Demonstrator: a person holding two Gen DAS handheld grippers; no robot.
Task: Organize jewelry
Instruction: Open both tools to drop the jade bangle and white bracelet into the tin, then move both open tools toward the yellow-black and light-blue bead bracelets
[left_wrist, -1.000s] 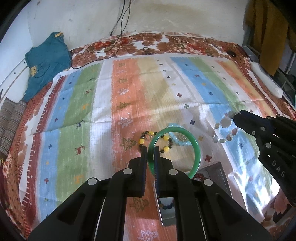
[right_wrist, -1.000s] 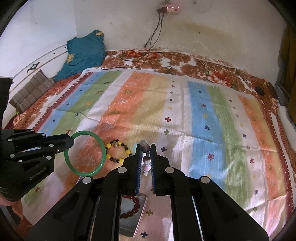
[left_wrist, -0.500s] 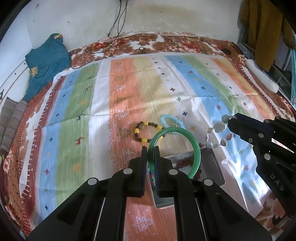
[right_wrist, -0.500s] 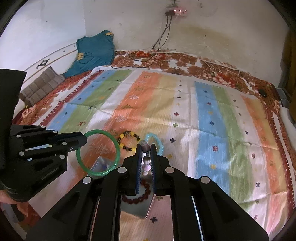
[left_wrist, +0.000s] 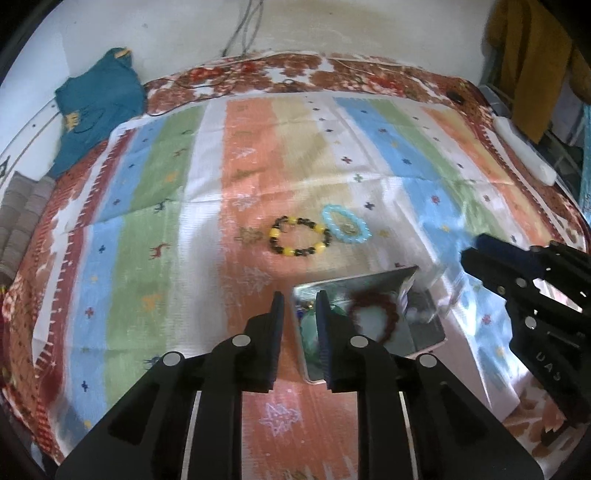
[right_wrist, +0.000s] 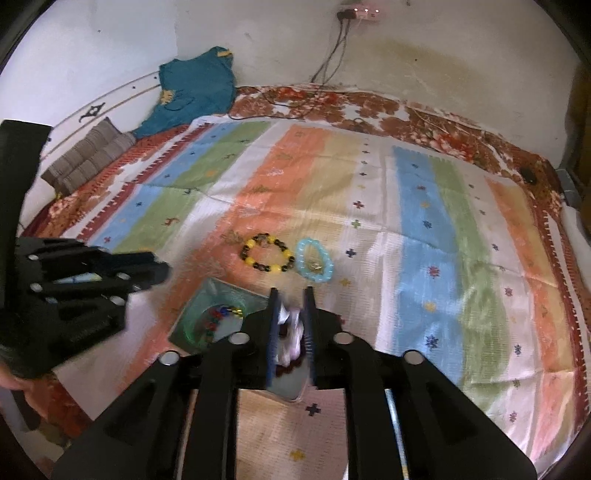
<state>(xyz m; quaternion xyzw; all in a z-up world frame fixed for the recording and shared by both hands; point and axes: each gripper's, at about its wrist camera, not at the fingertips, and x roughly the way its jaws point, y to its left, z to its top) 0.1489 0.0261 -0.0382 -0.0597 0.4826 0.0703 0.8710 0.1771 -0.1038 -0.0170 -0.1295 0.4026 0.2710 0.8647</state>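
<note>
A bed (left_wrist: 424, 85) with a brown floral cover carries a striped cloth (left_wrist: 155, 229) in orange, green, blue and white bands, printed with small crosses, trees and deer; a stained pale wall (right_wrist: 424, 59) rises behind it, with cables (right_wrist: 328, 59) hanging from a socket strip (right_wrist: 360, 13). The landmark is a shallow metal tray (left_wrist: 354, 282) lying on the cloth just ahead of both tools. Inside the tray lie a dark red bead bracelet (left_wrist: 376, 314), a green bangle (right_wrist: 197, 328) toward its left end, and a pale bead bracelet (right_wrist: 291, 325) toward its right end; motion blur hides finer detail. Beyond the tray, flat on the cloth, rest a yellow-and-black bead bracelet (left_wrist: 299, 236) and, just beside it to the right, a light blue bead bracelet (left_wrist: 345, 229). Far beyond the tray to the left, a teal garment (left_wrist: 96, 99) leans at the wall above folded brown-striped fabric (right_wrist: 88, 155); to the far right hang mustard-coloured cloths (left_wrist: 528, 62). The left gripper (left_wrist: 299, 306) hovers over the tray's left edge, its fingers spread and holding nothing. The right gripper (right_wrist: 291, 317) hovers over the tray's right part, fingers likewise spread, the pale beads lying between them. Its side bears letters reading roughly "UAS" or "DAS" (left_wrist: 548, 365).
</note>
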